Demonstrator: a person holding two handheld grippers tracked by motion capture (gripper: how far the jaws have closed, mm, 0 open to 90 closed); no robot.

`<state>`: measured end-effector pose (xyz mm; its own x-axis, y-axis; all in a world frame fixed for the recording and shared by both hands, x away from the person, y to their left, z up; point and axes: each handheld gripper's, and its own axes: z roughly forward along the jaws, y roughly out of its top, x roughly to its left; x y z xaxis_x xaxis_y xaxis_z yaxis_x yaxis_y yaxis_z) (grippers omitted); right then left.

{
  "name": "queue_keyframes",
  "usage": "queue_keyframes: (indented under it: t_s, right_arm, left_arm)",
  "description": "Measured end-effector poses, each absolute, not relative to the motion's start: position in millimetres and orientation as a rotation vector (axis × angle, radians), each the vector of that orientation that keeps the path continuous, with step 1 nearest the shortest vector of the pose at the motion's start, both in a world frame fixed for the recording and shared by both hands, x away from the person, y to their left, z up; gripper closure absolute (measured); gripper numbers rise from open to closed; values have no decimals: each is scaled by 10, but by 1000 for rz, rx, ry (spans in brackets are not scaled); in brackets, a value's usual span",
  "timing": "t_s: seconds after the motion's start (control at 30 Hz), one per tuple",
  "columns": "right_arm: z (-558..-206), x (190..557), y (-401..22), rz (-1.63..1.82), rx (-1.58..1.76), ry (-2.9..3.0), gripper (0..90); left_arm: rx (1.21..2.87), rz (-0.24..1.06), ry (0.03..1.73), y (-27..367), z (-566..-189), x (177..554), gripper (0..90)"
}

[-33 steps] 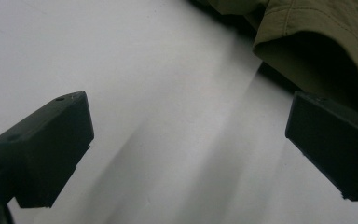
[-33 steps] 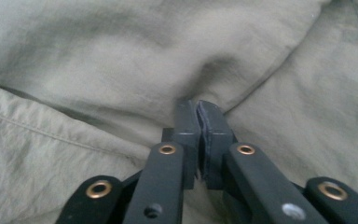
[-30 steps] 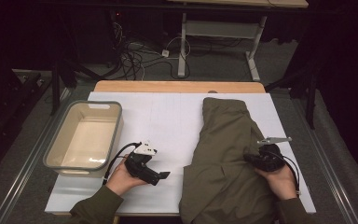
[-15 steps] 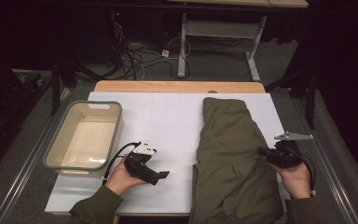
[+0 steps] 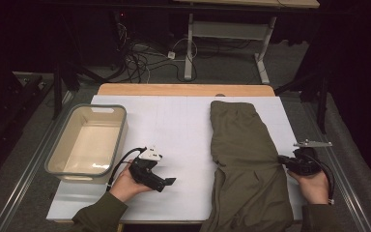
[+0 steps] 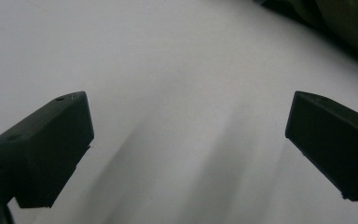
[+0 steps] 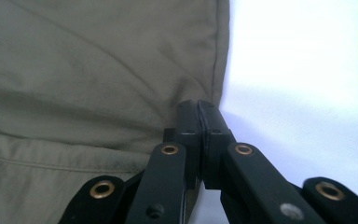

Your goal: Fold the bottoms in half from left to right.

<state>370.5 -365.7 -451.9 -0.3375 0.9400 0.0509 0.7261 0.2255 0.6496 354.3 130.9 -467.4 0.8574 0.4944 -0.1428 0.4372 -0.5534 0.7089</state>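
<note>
An olive green garment [image 5: 241, 145] lies lengthwise on the right half of the white table top [image 5: 174, 125]. My right gripper [image 5: 281, 159] sits at the garment's right edge, about mid-length. In the right gripper view its jaws [image 7: 199, 109] are pressed together on the hem of the olive cloth [image 7: 98, 70]. My left gripper [image 5: 166, 182] rests low over bare table left of the garment, jaws wide apart. The left gripper view [image 6: 186, 144] has nothing between the jaws, and a corner of the garment [image 6: 349, 18] lies beyond them.
A beige plastic bin [image 5: 58, 159] stands on the table's left side, nothing visible inside it. A wooden strip [image 5: 183, 89] runs along the far edge. Behind the table are cables on the floor [image 5: 145, 58] and another table's legs [image 5: 188, 48].
The right gripper has moved to the right toward the table's edge, and the garment's right side has shifted right with it. The left gripper has stayed in place.
</note>
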Motion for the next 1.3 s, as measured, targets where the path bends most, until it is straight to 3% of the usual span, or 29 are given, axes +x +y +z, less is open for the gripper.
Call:
queue_keyframes:
  t_s: [0.1,0.23,0.4,0.8,1.3]
  right_arm:
    - [-4560,3724,-3655,831,1545,2166,865]
    - [-4537,3713,-3649,849,1530,2156,691]
    - [-4411,3684,-3607,965,1484,2169,595]
    - [-4248,3635,-3237,1121,1333,2313,526]
    - [-4123,3516,-2681,1248,1129,2478,519]
  left_arm:
    - [2237,91,674,1309,-4675,3545,10]
    - [2242,86,672,1299,-4685,3546,10]
    - [2239,85,674,1302,-4684,3548,10]
    - [2234,75,673,1297,-4688,3549,9]
    - [2247,68,670,1279,-4704,3550,9]
